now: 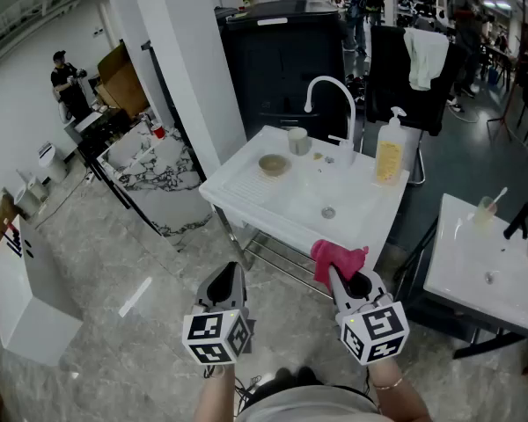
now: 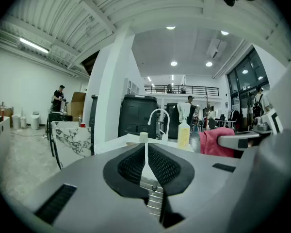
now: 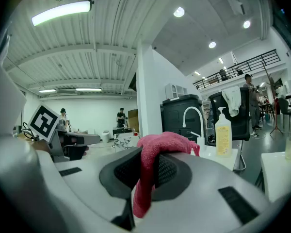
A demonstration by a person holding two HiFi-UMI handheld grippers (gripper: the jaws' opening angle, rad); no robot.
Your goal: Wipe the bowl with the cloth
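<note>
A beige bowl (image 1: pixel 274 164) sits on the left part of the white sink unit (image 1: pixel 246 187), well ahead of both grippers. My right gripper (image 1: pixel 337 275) is shut on a pink cloth (image 1: pixel 336 258), which bunches over its jaws; in the right gripper view the cloth (image 3: pixel 153 166) hangs down between the black pads. Empty and shut, my left gripper (image 1: pixel 228 280) is held level with the right one, above the floor in front of the sink. In the left gripper view its pads (image 2: pixel 160 166) meet with nothing between them, and the cloth (image 2: pixel 216 142) shows to the right.
On the sink unit stand a white faucet (image 1: pixel 334 104), a cup (image 1: pixel 297 140) and a yellow soap bottle (image 1: pixel 389 153). A second white sink table (image 1: pixel 488 262) lies to the right. A marble-patterned counter (image 1: pixel 154 178) stands left. People stand far off in the room.
</note>
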